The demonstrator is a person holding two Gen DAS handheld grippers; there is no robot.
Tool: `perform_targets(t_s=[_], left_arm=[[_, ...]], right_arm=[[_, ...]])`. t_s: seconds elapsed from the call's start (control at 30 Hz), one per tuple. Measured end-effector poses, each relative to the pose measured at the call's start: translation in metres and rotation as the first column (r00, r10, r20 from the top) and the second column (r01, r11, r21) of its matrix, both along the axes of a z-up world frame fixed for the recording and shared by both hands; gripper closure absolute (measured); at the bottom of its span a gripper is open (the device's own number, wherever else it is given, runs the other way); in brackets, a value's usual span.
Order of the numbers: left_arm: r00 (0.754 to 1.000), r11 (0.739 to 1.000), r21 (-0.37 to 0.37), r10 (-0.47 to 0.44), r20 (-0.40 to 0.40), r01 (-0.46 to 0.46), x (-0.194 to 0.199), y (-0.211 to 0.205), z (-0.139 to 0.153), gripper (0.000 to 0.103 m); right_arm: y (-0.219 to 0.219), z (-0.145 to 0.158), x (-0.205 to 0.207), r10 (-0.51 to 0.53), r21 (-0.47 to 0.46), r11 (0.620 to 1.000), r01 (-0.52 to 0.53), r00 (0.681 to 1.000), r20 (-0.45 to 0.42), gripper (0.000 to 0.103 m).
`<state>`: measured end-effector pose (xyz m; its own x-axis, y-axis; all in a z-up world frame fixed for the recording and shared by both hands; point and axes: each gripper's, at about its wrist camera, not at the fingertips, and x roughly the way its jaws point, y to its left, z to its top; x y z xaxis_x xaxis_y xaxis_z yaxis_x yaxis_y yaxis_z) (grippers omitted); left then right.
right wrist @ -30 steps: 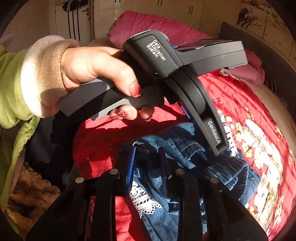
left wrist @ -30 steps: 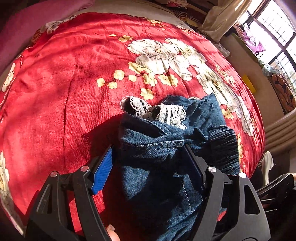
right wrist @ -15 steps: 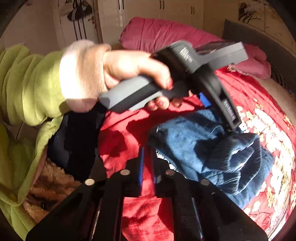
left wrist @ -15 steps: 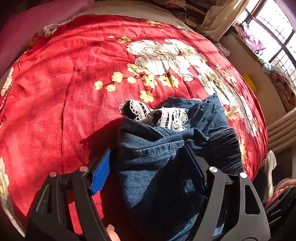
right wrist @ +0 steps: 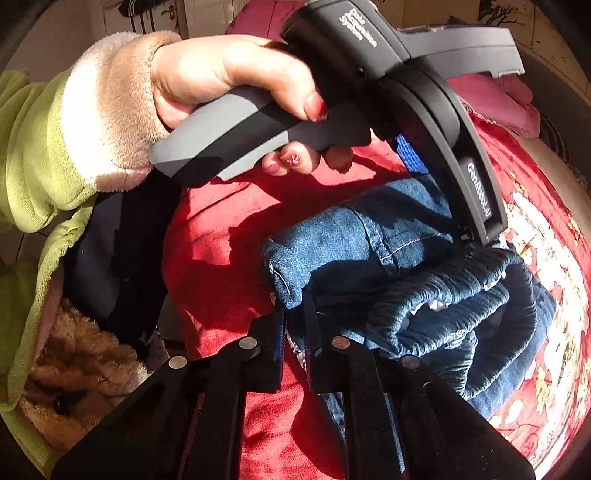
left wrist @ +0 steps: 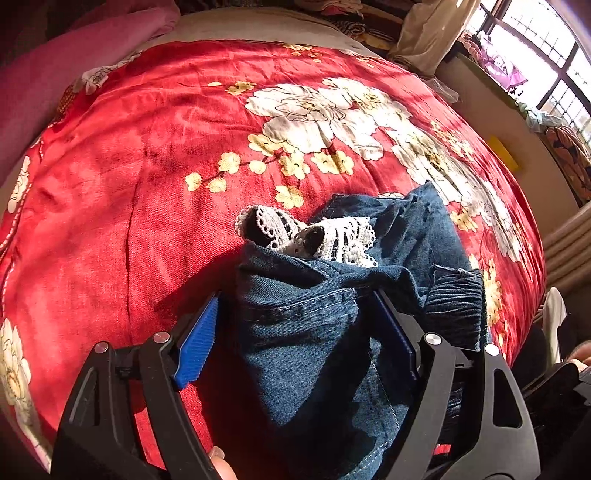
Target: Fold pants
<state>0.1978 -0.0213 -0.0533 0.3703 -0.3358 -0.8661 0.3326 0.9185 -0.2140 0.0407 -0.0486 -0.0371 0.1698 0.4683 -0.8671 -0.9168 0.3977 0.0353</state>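
Observation:
Dark blue denim pants (left wrist: 332, 314) with white lace trim (left wrist: 332, 236) lie bunched in a folded bundle on the red floral bedspread (left wrist: 166, 166). My left gripper (left wrist: 295, 306) is open, its jaws on either side of the bundle's near end. In the right wrist view the pants (right wrist: 369, 251) lie under the left gripper's black body (right wrist: 443, 122), held by a hand. My right gripper (right wrist: 293, 314) is nearly shut, its jaws pinching a lower corner of the denim at the bundle's edge.
A pink pillow (left wrist: 74, 74) lies at the bed's head. A window (left wrist: 535, 55) and a curtain (left wrist: 432, 29) are beyond the far side. A green fleece sleeve (right wrist: 37, 166) and dark clothing fill the left of the right wrist view.
My right gripper pulled back from the bundle, shut, then came in again at the denim corner. The left gripper stayed open around the pants, hardly moving.

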Motion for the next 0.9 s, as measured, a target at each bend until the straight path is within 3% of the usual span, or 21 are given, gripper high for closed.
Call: perform_targets(t_s=[0.17, 0.4, 0.63, 0.8, 0.9], left_arm=[[1.000, 1.000, -0.020, 0.014, -0.025, -0.014, 0.005, -0.001, -0.012, 0.024], [0.999, 0.999, -0.027, 0.027, -0.023, -0.028, 0.006, 0.001, -0.013, 0.021], [0.999, 0.999, -0.014, 0.038, -0.006, -0.038, 0.002, 0.001, -0.007, 0.021], [0.999, 0.999, -0.027, 0.040, -0.004, -0.040, -0.001, 0.003, -0.003, 0.021], [0.999, 0.997, -0.056, 0.049, -0.007, -0.049, -0.003, 0.008, 0.003, 0.021]], right_arm=[[-0.008, -0.017, 0.012, -0.040, 0.066, 0.997, 0.044, 0.998, -0.058, 0.095], [-0.008, -0.005, 0.010, -0.077, 0.074, 0.994, 0.080, 0.996, -0.046, 0.093], [-0.011, 0.014, -0.003, -0.095, 0.091, 0.991, 0.098, 0.995, -0.039, 0.071], [-0.026, 0.039, -0.005, -0.135, 0.173, 0.974, 0.146, 0.988, -0.071, 0.068], [-0.035, 0.054, -0.008, -0.159, 0.203, 0.965, 0.167, 0.986, -0.052, 0.060]])
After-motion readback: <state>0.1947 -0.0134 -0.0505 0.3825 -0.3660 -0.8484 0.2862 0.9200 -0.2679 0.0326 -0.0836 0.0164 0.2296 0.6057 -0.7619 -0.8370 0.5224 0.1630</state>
